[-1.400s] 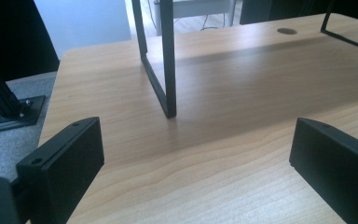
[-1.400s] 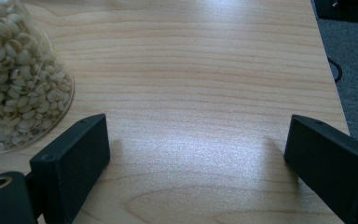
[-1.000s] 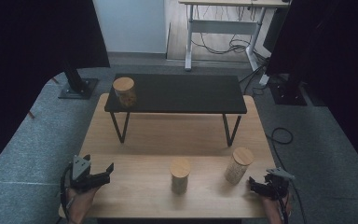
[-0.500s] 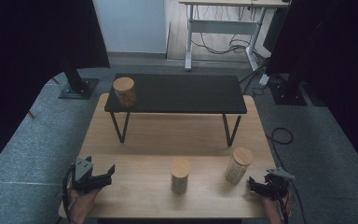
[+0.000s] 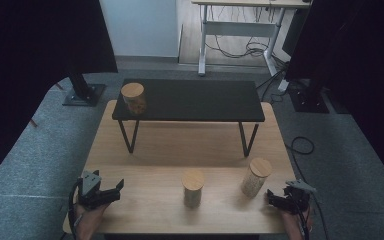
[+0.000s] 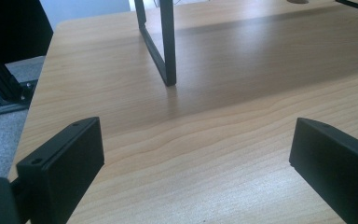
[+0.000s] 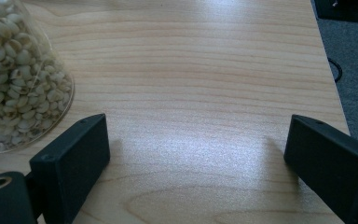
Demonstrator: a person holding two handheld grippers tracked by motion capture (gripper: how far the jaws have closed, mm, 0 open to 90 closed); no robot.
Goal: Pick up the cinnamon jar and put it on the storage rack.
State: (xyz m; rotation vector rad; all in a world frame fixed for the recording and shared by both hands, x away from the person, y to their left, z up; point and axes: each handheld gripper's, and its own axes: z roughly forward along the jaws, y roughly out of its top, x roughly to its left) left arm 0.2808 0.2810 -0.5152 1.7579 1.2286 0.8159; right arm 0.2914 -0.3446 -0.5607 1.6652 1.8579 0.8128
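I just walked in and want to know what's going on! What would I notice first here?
Probably the three jars with wooden lids: one up on the black shelf, two down on the wooden table, the middle one and the right one. An open gripper waits at each near corner, left and right.

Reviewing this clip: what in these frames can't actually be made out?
- Middle jar, high view: contents too small and dim to tell.
- Jar on the black shelf, high view: contents likewise unclear.
- Right jar, right gripper view: top and lid cut off by the frame's edge.
- Black shelf, left gripper view: top cut off; one leg shows.
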